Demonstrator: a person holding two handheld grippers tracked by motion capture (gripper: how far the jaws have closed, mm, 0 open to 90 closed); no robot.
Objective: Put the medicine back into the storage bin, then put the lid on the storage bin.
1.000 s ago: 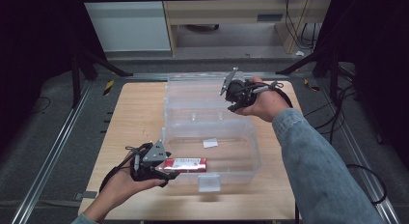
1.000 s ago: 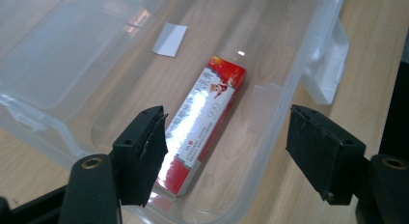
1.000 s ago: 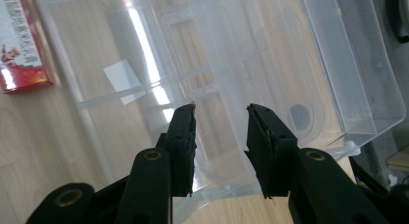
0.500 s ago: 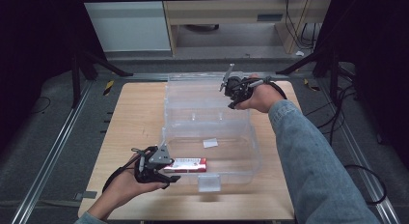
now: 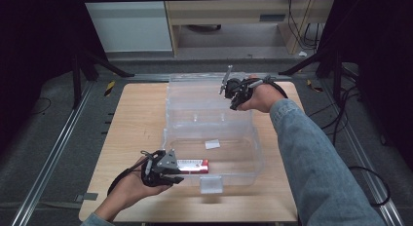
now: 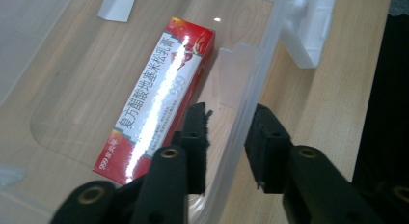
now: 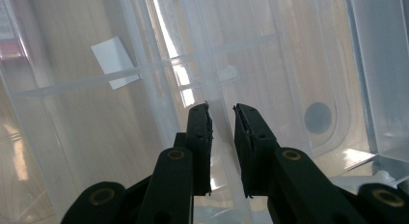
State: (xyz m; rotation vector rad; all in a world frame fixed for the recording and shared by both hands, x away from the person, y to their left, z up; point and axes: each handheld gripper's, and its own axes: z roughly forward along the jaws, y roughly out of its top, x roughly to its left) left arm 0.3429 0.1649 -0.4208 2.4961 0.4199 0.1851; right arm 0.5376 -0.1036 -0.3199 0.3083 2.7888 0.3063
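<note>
high view: clear bin point(image 5: 253, 153) on table point(image 5: 141, 119), red box point(image 5: 192, 165) and white slip point(image 5: 212, 144) inside. left gripper point(image 5: 171, 175) at near wall, right gripper point(image 5: 228, 92) at far rim.
left gripper view: jaws just closing astride the bin wall point(image 6: 241, 113), gaps showing, box point(image 6: 159, 101) just beside inner jaw.
right gripper view: jaws just closing, narrow, straddling clear rim point(image 7: 223, 132); contact unclear.

Both grippers point(image 5: 176, 171) point(image 5: 229, 92) at clear bin point(image 5: 214, 121) rim.

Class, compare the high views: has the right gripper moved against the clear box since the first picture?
Yes. The right gripper has shifted slightly left and toward the clear box's far rim, and its jaws have just been closing on that rim.
</note>
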